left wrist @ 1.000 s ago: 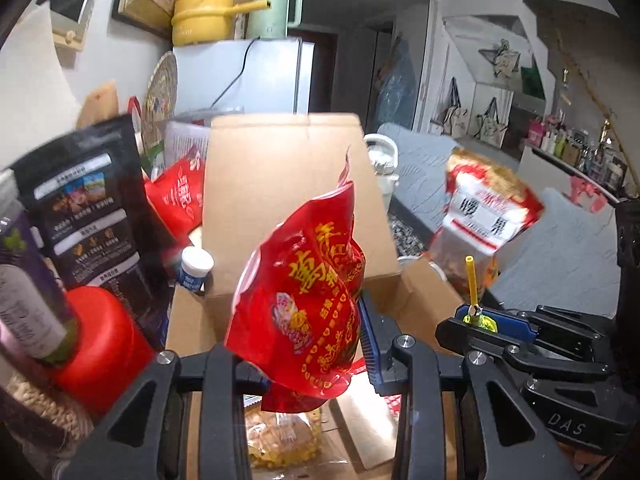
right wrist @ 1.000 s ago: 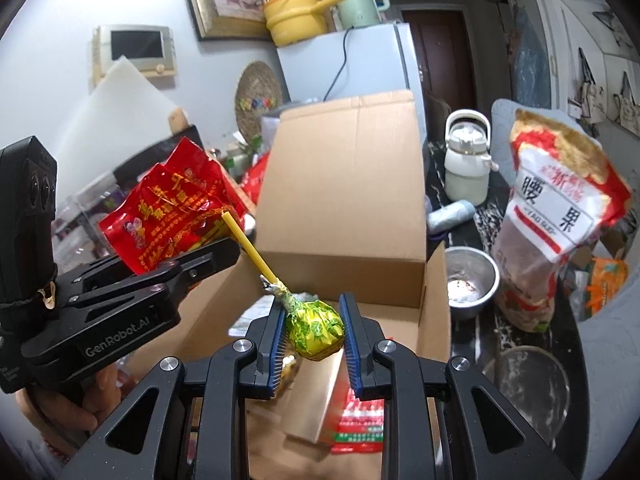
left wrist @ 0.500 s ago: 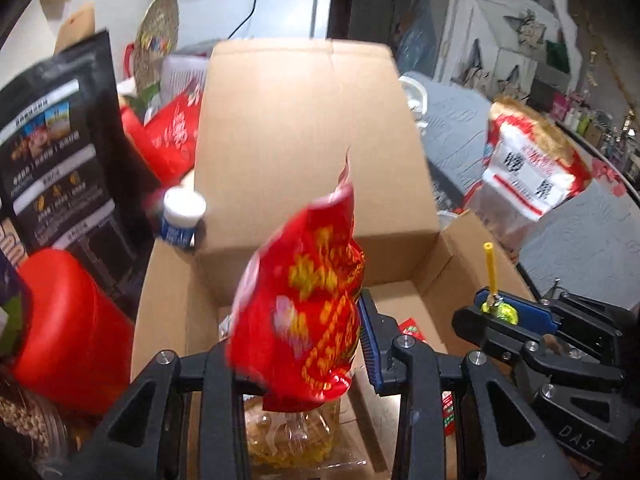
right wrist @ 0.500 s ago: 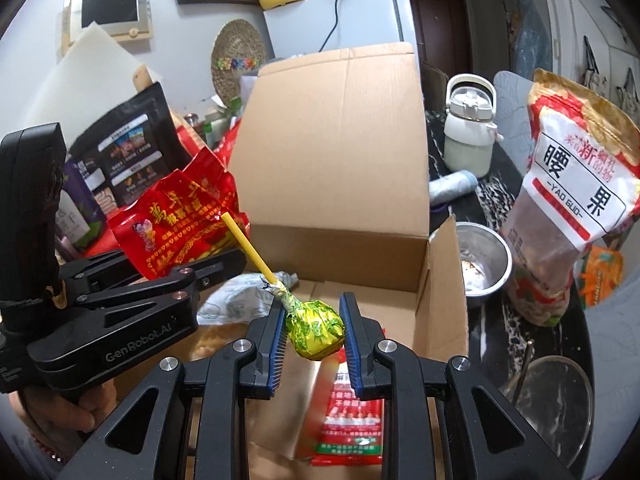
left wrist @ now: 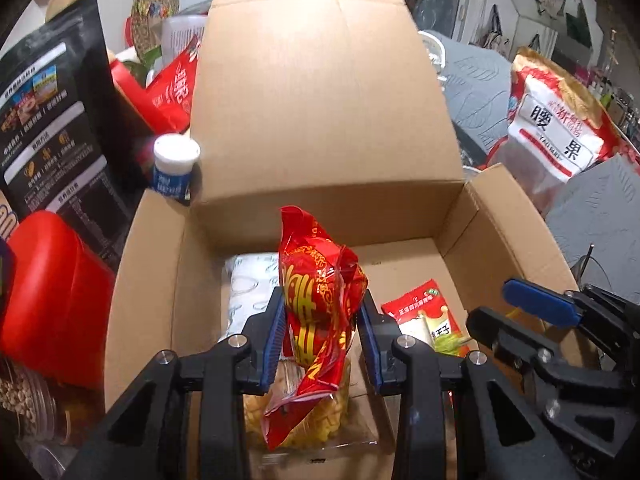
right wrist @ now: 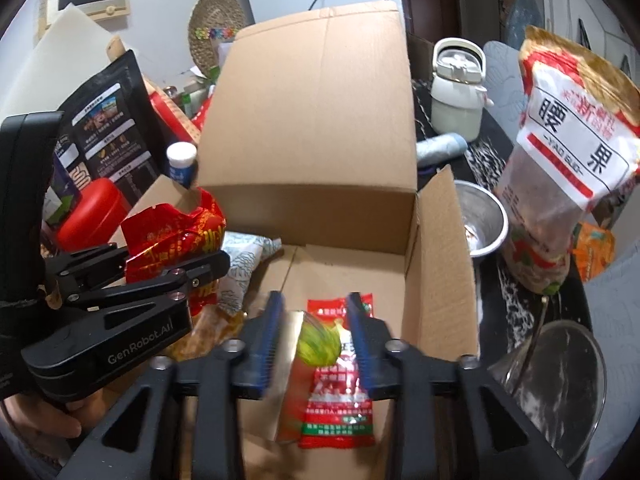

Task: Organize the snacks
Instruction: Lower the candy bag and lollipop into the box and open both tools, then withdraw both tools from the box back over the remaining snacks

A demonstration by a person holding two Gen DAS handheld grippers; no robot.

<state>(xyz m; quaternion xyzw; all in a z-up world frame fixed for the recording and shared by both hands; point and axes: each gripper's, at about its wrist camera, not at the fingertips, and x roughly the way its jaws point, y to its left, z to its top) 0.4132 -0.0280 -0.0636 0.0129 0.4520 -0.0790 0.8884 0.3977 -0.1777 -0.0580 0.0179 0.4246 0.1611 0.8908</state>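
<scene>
Closest in, the right gripper (right wrist: 314,334) is tipping down over the cardboard box (right wrist: 440,280), and its jaws are opening around the green-wrapped lollipop (right wrist: 319,343). The pads are already standing clear of it, so the sweet is dropping free over the flat red sachet (right wrist: 340,400) on the box floor. It looks light and hard, its foil slippery, best pinched across the head.

A little farther, the left gripper (left wrist: 322,338) is clamping the crinkly red snack bag (left wrist: 320,312) at mid-body, angled down into the box just above a clear tub of yellow puffs (left wrist: 296,420). That bag looks light, soft and crushable, so holding it gently by the middle or a sealed edge seems wisest.

Beyond, the box's tall flap (left wrist: 320,100) is standing up.
</scene>
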